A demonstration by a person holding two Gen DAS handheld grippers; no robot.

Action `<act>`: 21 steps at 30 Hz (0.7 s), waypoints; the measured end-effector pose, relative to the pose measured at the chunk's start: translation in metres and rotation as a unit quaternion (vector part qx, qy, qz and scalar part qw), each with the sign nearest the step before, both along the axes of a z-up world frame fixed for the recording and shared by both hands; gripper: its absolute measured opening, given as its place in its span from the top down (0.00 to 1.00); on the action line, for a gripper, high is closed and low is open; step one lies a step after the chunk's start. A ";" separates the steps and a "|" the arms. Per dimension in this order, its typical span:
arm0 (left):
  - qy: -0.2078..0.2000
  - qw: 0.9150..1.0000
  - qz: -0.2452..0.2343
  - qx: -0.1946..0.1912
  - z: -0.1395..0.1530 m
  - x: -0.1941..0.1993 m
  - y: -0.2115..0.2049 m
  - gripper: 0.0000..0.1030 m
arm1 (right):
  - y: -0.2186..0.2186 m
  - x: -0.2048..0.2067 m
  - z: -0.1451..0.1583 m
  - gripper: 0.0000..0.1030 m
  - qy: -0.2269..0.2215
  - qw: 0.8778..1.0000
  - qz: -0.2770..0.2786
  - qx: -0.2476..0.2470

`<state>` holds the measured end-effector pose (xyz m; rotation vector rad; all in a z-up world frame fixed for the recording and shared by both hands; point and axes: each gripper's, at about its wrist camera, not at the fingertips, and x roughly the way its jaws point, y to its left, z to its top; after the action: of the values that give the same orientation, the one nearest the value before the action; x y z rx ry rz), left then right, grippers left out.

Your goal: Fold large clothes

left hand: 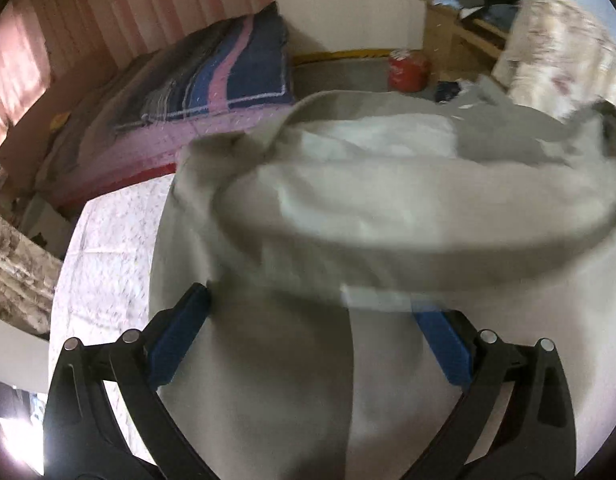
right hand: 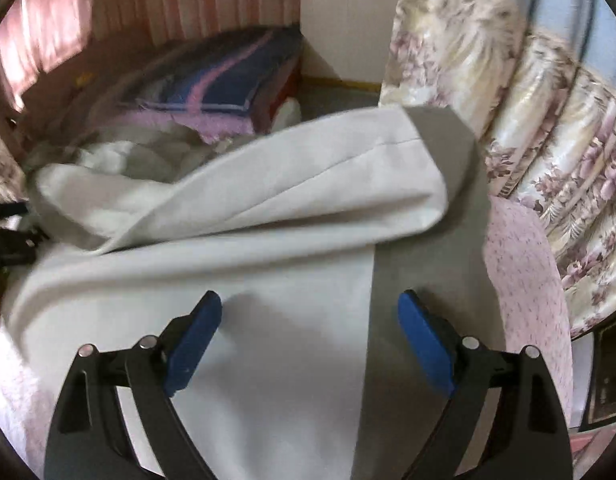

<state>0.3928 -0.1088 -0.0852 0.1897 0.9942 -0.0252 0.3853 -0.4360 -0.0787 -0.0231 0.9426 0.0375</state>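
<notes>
left tongs (left hand: 312, 308): wide apart, empty
right tongs (right hand: 310, 312): spread, empty
garment (right hand: 267, 200): pale grey, folded at 12 o'clock (blurred)

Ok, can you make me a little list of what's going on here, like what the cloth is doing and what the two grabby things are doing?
cloth: large pale grey garment, far part folded back over the near part
surface: pink patterned bed cover
left gripper: fingers wide apart above the cloth, gripping nothing
right gripper: fingers wide apart above the cloth, gripping nothing
behind: striped blue and pink blanket
floor: red container
</notes>
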 end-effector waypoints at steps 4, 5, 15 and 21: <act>-0.021 0.999 0.046 -0.016 0.001 0.037 0.011 0.03 | -0.009 0.035 -0.005 0.12 0.000 1.000 -0.020 -0.002; -0.031 0.997 0.058 -0.028 0.003 0.042 0.017 0.03 | -0.012 0.041 -0.006 0.11 -0.002 1.000 -0.026 -0.004; -0.067 0.989 0.126 -0.038 -0.014 0.114 0.048 0.03 | -0.033 0.114 -0.030 0.07 -0.003 0.997 -0.076 0.033; -0.076 0.987 0.143 -0.014 -0.020 0.152 0.057 0.03 | -0.063 0.149 -0.032 0.07 0.004 0.992 -0.121 0.040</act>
<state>0.5445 -0.0514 -0.1052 0.0215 0.8602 0.2351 0.5344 -0.4988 -0.1112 0.1659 0.9460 -0.1501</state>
